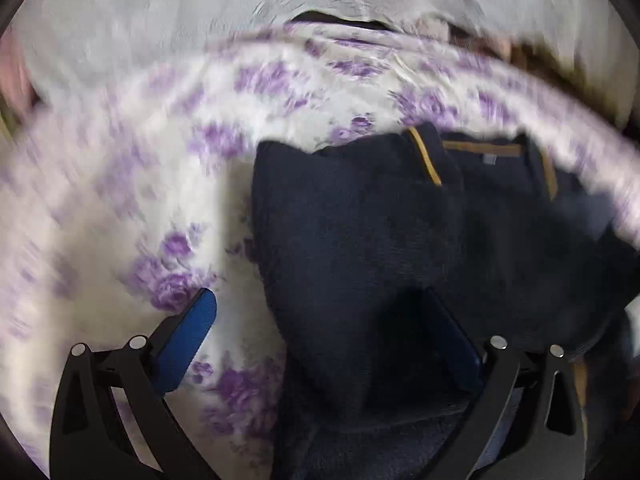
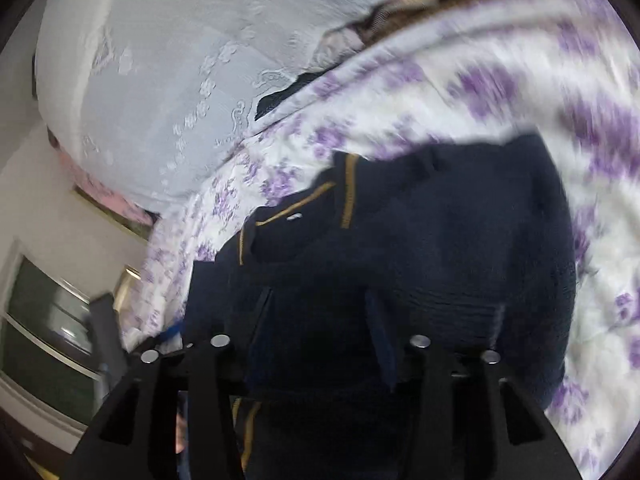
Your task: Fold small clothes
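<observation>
In the left wrist view, the navy fleece top (image 1: 360, 240) with mustard piping lies on the purple-flowered bedsheet (image 1: 168, 184), filling the picture from centre to 4 o'clock. Our left gripper (image 1: 324, 332) stands wide open, one blue pad over bare sheet at 7 o'clock, the other over dark fabric at 5 o'clock; it holds nothing. To fold well, we should bring the jaws over the garment's edge at 6 o'clock and pinch a single layer cleanly.

In the right wrist view, the same top spans centre to 3 o'clock, collar toward 10 o'clock. Our right gripper (image 2: 320, 340) has its fingers partly apart with navy cloth between them, but we cannot tell whether they are clamped on it. This view alone shows an embroidered white cover (image 2: 180, 80) at 11 o'clock and a window (image 2: 44, 320) at 8 o'clock; the left view alone shows bare sheet beside the garment's left edge.
</observation>
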### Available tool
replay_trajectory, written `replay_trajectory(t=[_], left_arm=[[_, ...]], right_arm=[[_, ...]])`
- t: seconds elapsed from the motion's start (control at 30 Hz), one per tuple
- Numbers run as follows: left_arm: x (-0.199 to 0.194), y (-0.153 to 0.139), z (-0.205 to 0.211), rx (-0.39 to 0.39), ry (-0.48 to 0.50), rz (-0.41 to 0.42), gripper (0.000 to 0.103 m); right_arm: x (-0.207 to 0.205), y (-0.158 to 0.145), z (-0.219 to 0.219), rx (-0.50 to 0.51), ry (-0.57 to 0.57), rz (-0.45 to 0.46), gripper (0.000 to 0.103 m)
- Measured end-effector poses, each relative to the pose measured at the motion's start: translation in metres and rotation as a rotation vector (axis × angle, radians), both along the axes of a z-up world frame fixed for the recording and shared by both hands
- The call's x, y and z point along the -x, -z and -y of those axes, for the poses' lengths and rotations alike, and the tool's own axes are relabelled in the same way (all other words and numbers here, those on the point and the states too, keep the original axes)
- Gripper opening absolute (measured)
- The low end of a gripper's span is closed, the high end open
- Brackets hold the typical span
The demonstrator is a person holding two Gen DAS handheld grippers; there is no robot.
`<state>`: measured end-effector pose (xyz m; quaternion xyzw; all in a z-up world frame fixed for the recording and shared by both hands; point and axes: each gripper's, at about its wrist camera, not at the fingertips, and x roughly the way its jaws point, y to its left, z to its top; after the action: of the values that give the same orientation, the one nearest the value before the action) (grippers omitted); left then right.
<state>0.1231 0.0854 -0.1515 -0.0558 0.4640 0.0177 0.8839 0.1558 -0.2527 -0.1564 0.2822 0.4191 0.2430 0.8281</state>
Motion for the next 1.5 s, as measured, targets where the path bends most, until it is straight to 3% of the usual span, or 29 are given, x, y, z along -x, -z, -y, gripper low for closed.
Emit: replay_trajectory(t=[0.03, 0.07, 0.1, 0.13, 0.2, 0.3, 0.4, 0.53, 0.6, 0.67, 0.73, 0.8, 0.93, 1.17, 1.33, 1.43, 1.5], left_arm=[[-0.002, 0.000, -0.013, 0.083, -0.014, -0.026, 0.099], [0.000, -0.003, -0.019, 0.102, -0.035, -0.022, 0.099], [0.006, -0.008, -0.022, 0.089, -0.057, -0.005, 0.098], [0.015, -0.018, -0.021, 0.064, -0.065, 0.030, 0.098], [0.027, -0.030, -0.013, 0.064, -0.018, 0.081, 0.098], [0.031, -0.035, 0.009, 0.060, 0.071, 0.105, 0.098], [0.019, 0.003, 0.033, -0.035, 0.107, -0.023, 0.099], [0.031, -0.008, 0.021, 0.032, 0.042, -0.014, 0.098], [0.048, -0.015, 0.018, 0.041, 0.026, 0.028, 0.098], [0.061, -0.012, 0.029, -0.008, 0.046, 0.018, 0.098], [0.062, 0.007, 0.043, -0.111, 0.066, -0.045, 0.099], [0.071, 0.003, 0.043, -0.103, 0.037, -0.019, 0.099], [0.107, -0.004, 0.038, 0.002, 0.063, -0.016, 0.099], [0.164, -0.004, 0.049, -0.037, 0.088, 0.013, 0.099], [0.193, -0.022, 0.069, -0.078, 0.147, 0.110, 0.098], [0.191, -0.032, 0.089, -0.152, 0.178, 0.135, 0.098], [0.187, -0.033, 0.101, -0.187, 0.195, 0.137, 0.098]], right_arm=[[0.001, 0.001, 0.008, -0.018, 0.017, -0.016, 0.017], [0.005, -0.002, 0.017, -0.045, 0.049, -0.017, 0.018], [0.010, -0.006, 0.018, -0.042, 0.070, -0.002, 0.027], [0.018, -0.012, 0.019, -0.024, 0.083, 0.031, 0.051], [0.031, -0.027, 0.016, 0.007, 0.065, 0.094, 0.070], [0.038, -0.025, 0.005, 0.020, -0.008, 0.089, 0.071], [0.038, -0.008, 0.005, 0.049, -0.019, 0.063, 0.071], [0.060, -0.026, 0.006, 0.119, 0.030, 0.104, 0.073], [0.076, -0.031, -0.003, 0.160, -0.009, 0.136, 0.078], [0.079, -0.029, -0.018, 0.259, -0.036, 0.132, 0.082], [0.082, -0.018, -0.030, 0.355, -0.073, 0.117, 0.084], [0.090, -0.019, -0.031, 0.382, -0.058, 0.107, 0.084], [0.122, -0.028, -0.015, 0.335, -0.051, 0.127, 0.088], [0.174, -0.024, 0.008, 0.367, 0.004, 0.128, 0.088], [0.209, -0.030, -0.023, 0.595, -0.044, 0.218, 0.094], [0.219, -0.041, -0.051, 0.707, -0.095, 0.317, 0.096], [0.221, -0.038, -0.065, 0.801, -0.113, 0.333, 0.099]])
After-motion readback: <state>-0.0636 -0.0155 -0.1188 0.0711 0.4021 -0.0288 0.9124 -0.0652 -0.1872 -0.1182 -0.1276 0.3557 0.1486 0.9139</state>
